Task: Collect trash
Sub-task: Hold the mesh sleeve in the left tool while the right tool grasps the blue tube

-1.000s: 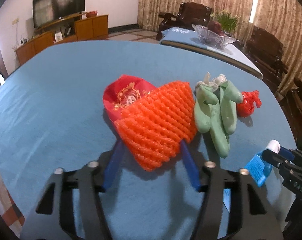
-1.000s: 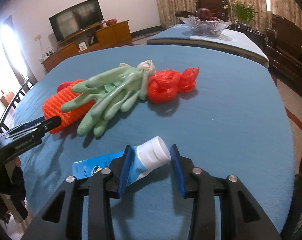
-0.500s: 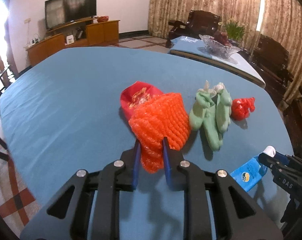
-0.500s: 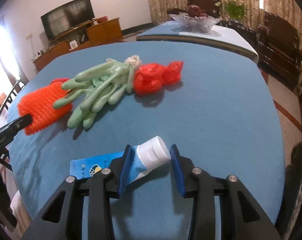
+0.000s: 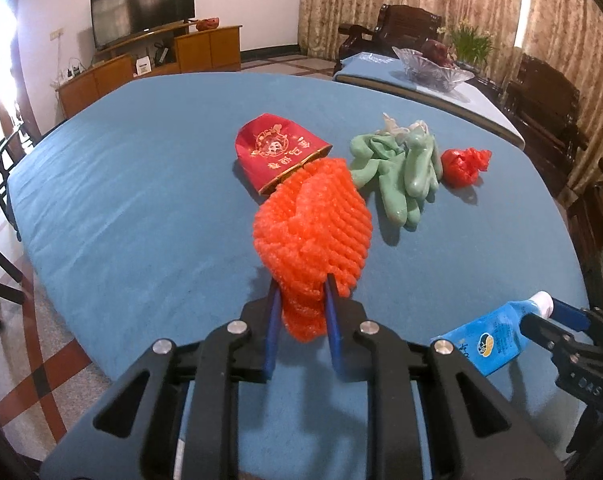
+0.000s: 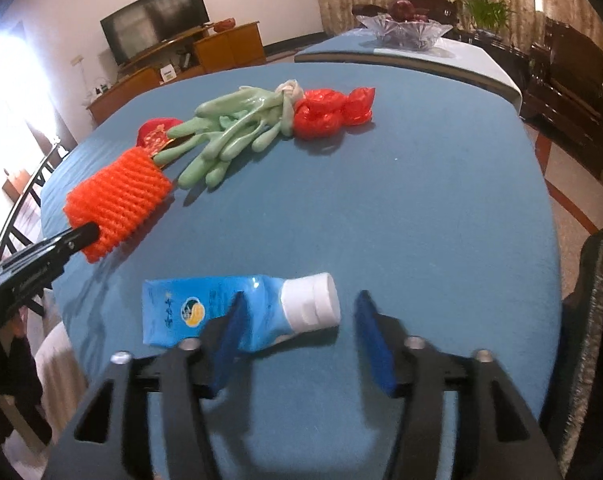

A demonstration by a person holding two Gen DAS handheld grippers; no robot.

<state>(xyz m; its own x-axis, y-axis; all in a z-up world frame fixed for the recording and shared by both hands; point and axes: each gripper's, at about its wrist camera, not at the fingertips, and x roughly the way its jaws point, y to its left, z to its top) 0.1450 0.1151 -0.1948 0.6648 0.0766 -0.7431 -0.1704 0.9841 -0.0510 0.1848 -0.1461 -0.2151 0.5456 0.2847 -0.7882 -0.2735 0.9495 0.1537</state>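
My left gripper is shut on an orange foam net and holds it lifted off the blue table; the net also shows in the right wrist view. My right gripper is open, its fingers on either side of a blue tube with a white cap that lies on the table; the tube also shows in the left wrist view. A red packet, green rubber gloves and a crumpled red plastic bag lie further on.
A second table with a glass fruit bowl stands beyond. Dark wooden chairs stand at the right, a TV and wooden cabinet at the far wall. The table's edge is close on the right.
My left gripper closed on the orange net and pulled it back and up, uncovering the red packet. My right gripper opened and released the blue tube, which now lies on the table.
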